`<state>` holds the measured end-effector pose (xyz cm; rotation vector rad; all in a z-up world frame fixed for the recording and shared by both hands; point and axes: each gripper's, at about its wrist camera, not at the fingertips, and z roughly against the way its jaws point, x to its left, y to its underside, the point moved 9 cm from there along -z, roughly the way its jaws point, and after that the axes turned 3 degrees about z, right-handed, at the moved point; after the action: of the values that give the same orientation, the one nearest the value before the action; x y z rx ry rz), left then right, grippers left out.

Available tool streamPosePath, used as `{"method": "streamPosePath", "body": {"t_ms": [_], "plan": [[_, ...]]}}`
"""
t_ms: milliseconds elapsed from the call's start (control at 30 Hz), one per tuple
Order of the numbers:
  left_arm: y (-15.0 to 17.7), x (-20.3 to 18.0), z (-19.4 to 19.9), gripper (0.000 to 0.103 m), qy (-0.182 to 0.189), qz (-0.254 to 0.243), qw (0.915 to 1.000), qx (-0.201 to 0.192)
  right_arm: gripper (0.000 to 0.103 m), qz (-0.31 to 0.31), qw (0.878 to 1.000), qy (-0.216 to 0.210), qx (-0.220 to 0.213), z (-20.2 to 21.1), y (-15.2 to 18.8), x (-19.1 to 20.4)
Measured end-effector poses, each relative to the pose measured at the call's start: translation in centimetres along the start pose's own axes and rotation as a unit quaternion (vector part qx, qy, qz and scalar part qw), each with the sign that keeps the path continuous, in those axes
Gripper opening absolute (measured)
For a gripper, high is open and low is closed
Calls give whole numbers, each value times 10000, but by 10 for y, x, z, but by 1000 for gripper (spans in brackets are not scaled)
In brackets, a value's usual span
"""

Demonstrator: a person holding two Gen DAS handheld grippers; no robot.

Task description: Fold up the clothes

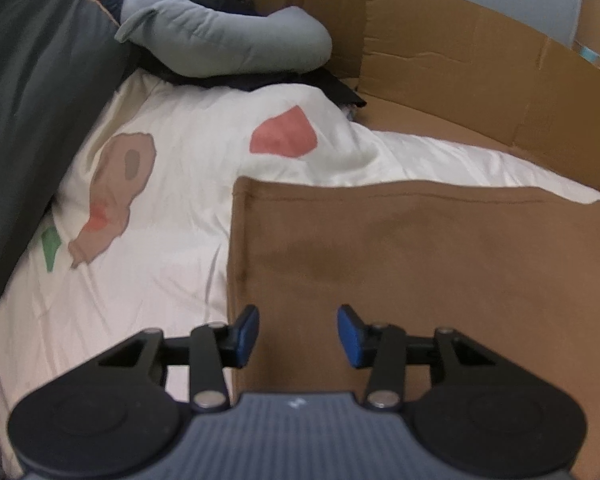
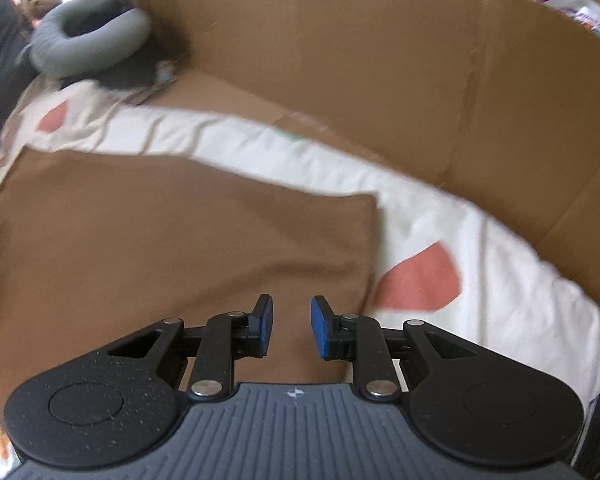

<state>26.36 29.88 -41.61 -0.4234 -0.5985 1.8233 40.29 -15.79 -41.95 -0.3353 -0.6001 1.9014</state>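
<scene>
So we had the brown cloth (image 1: 420, 264) lying flat on the white bedsheet (image 1: 172, 152), spread out ahead of and under both tools. Our left gripper (image 1: 298, 334) hovered by its left edge, jaws apart, nothing in them. Our right gripper (image 2: 291, 328) sat near the right edge, jaws narrower but empty too. The cloth's long side ran across between them, so each hand looked equally close to its own edge.

Left gripper (image 1: 298, 334) and right gripper (image 2: 291, 327): each has a ribbed grey-blue body bearing a small white mark, two rounded black side housings, black jointed link arms pinned with silver round-headed screws, and black fingers faced with blue pads (image 1: 247, 330).
</scene>
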Motion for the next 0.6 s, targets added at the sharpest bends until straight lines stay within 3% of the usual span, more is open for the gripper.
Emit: {"method": "streamPosePath", "body": {"t_ms": [200, 433, 600], "plan": [[32, -7, 2, 51, 199, 49, 9996, 215, 33, 309, 9992, -90, 243, -2, 32, 25], [59, 0, 4, 51, 23, -326, 9989, 332, 46, 677, 9971, -12, 342, 10, 67, 36], [67, 3, 13, 51, -156, -604, 9978, 229, 46, 952, 9948, 49, 357, 23, 86, 41]]}}
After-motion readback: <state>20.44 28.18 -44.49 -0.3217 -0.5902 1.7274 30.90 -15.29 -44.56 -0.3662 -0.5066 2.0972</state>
